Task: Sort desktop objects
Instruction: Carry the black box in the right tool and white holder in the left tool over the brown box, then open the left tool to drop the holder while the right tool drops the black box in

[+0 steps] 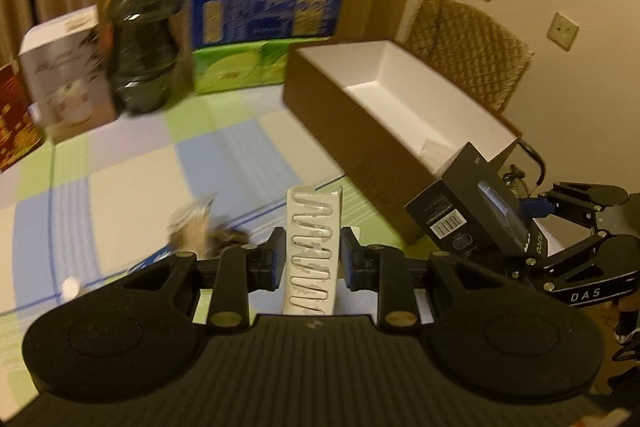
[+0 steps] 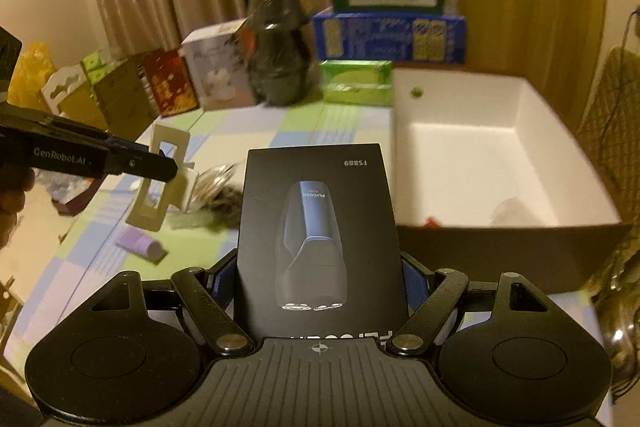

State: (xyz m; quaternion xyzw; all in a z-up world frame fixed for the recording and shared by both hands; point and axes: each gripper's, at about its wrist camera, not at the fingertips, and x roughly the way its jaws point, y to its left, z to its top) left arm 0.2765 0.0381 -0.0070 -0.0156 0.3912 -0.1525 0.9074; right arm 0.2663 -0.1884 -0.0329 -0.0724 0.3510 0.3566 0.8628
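Right wrist view shows the right gripper [image 2: 320, 279] clamped on a black shaver box [image 2: 318, 227], its fingers [image 2: 414, 281] pressing the 2 long sides near the lower end. The box is held clear of the desk [image 2: 256, 131], just left of the open cardboard box [image 2: 508, 247], which I take as the landmark. That box has a white inside and already holds a pale crumpled thing and a small red item near its front wall.

The left gripper [image 1: 312, 259] is clenched on a thin white card insert [image 1: 314, 247], gripped across its narrow width and standing upright. In the right wrist view it hangs well left of the cardboard box, above the checked cloth.

The step in hand looks like carrying both items to the cardboard box. To do it well:

- Lift the shaver box above the near brown wall before moving across; its upper end sticks far past the fingers and could catch the rim.
- Keep the grip firm, since a long box held low may tip forward.
- Lower it inside toward the bare far half, away from the items at the front wall, then release.
- Bring the card insert in after, from the left, so the 2 grippers do not meet over the opening.

A lilac tube [image 2: 140, 245] and a dark clutter pile [image 2: 224, 199] lie on the desk left of the cardboard box, not yet sorted.
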